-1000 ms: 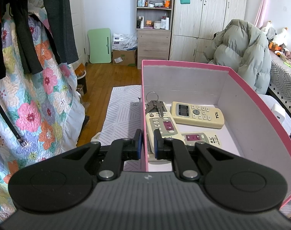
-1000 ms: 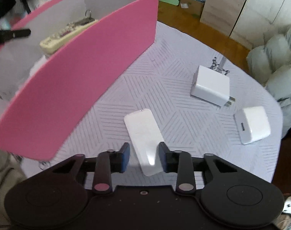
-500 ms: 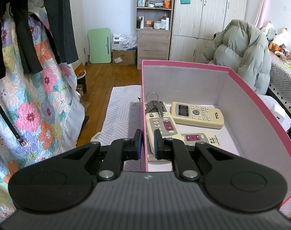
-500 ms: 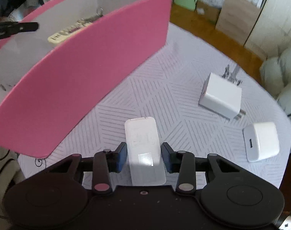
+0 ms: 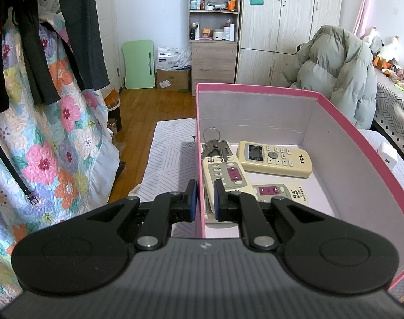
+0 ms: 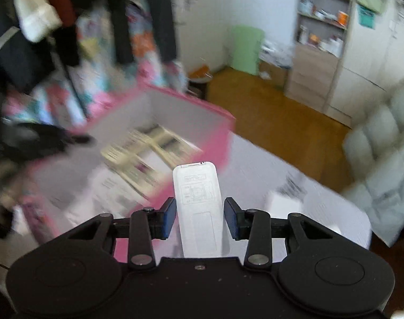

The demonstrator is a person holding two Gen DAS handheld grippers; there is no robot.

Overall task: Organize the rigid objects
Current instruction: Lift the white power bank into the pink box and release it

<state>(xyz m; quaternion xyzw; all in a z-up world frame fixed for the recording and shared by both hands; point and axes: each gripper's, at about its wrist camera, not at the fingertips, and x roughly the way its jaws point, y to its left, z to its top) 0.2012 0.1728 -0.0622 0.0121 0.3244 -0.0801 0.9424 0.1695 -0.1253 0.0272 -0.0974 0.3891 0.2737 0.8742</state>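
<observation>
Right wrist: right tongs [image 6: 199, 214] clamped on white remote [image 6: 198, 204], lifted beside pink box [image 6: 223, 133]; left tongs [image 5: 203, 199] pinching box wall, steadying; best carried over rim, lowered flat beside beige remotes [image 5: 275, 155], then released.

My left wrist camera sits tight against the pink box [image 5: 335, 111], looking lengthwise into it toward the wardrobe [image 5: 289, 24]. My right one looks down from above the box's [image 6: 191, 106] side; both share its interior.

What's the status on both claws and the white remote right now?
Left claw clamped on pink box wall. Right claw holds white remote, lifted, pointing toward box. Nothing in the way.
</observation>
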